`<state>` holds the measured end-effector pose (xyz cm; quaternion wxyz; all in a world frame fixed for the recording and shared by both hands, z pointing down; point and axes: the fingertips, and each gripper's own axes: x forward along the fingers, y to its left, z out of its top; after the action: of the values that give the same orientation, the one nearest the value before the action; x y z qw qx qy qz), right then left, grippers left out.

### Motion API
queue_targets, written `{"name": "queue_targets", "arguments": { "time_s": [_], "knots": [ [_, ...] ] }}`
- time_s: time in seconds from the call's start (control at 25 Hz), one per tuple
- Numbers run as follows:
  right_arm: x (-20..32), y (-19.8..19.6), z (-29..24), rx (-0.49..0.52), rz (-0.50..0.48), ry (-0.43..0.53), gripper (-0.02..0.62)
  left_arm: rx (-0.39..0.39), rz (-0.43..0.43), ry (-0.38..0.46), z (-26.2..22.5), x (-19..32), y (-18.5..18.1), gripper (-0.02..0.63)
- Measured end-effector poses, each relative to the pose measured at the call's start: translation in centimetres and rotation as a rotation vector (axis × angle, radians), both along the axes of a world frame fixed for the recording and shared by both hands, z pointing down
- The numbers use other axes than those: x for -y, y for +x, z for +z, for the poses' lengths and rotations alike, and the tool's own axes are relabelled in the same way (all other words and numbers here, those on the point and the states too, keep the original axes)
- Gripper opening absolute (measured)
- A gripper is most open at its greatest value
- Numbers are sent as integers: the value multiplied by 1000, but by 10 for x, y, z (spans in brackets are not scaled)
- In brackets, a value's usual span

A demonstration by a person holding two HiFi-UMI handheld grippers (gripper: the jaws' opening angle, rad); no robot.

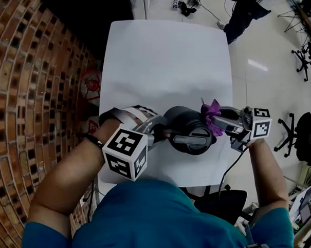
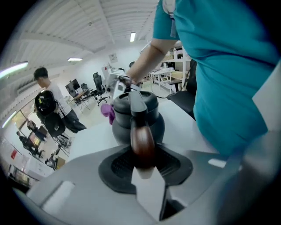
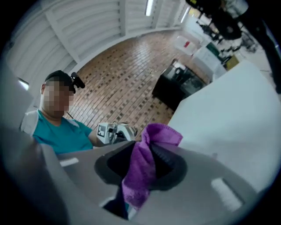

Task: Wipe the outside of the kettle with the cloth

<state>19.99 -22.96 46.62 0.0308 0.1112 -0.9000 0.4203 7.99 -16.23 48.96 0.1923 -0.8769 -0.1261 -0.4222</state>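
Left gripper (image 2: pixel 143 166) clamps kettle handle (image 2: pixel 141 138); right gripper (image 3: pixel 147 169) pinches purple cloth (image 3: pixel 142 169) beside it, over white table (image 1: pixel 163 59)

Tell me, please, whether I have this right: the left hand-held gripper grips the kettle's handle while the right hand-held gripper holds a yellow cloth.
Not quite: the cloth is purple, not yellow, as the right gripper view shows. The left hand-held gripper does grip the handle of the kettle, and the right hand-held gripper holds the cloth.
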Motion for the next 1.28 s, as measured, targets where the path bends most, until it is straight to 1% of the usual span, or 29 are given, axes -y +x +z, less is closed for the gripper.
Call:
{"name": "queue_targets", "arguments": {
  "time_s": [0.12,0.2,0.32,0.44,0.52,0.6,0.64,0.68,0.76,0.88,0.92,0.96,1.04,1.2,1.28],
  "knots": [
    [16,-40,-5,-49,-313,11,95,-2,50,76,-6,0,-4,118],
    [19,-68,-5,-87,-511,0,95,-6,57,87,-9,-1,-4,118],
    [21,-109,2,-161,-750,-25,95,-14,37,73,-9,-1,-4,118],
    [11,-151,17,-241,-951,-70,95,-7,11,68,-8,2,-4,118],
    [-3,-174,32,-295,-1069,-113,95,-5,-5,50,-7,0,-4,118],
    [-15,-187,46,-326,-1161,-168,97,-5,-34,5,-4,-3,-8,121],
    [-19,-191,52,-332,-1184,-197,97,-8,-56,-17,-1,-4,-11,121],
    [-19,-193,60,-338,-1187,-222,97,-11,-75,-29,1,-4,-14,120],
    [-13,-193,75,-350,-1148,-266,97,-24,-102,-43,3,-4,-18,118],
    [-1,-177,91,-338,-1035,-355,95,-57,-129,-86,0,-8,-15,118],
    [4,-170,96,-336,-990,-371,95,-60,-137,-90,1,-9,-14,118],
    [11,-162,100,-332,-943,-372,95,-59,-146,-90,2,-8,-15,118],
    [24,-148,102,-304,-846,-341,95,-55,-166,-90,4,-5,-18,118],
    [34,-121,95,-178,-627,-328,94,-52,-219,-102,10,0,-25,117],
    [40,-103,95,-176,-523,-271,94,-53,-248,-110,13,3,-28,117]
  ]
}}
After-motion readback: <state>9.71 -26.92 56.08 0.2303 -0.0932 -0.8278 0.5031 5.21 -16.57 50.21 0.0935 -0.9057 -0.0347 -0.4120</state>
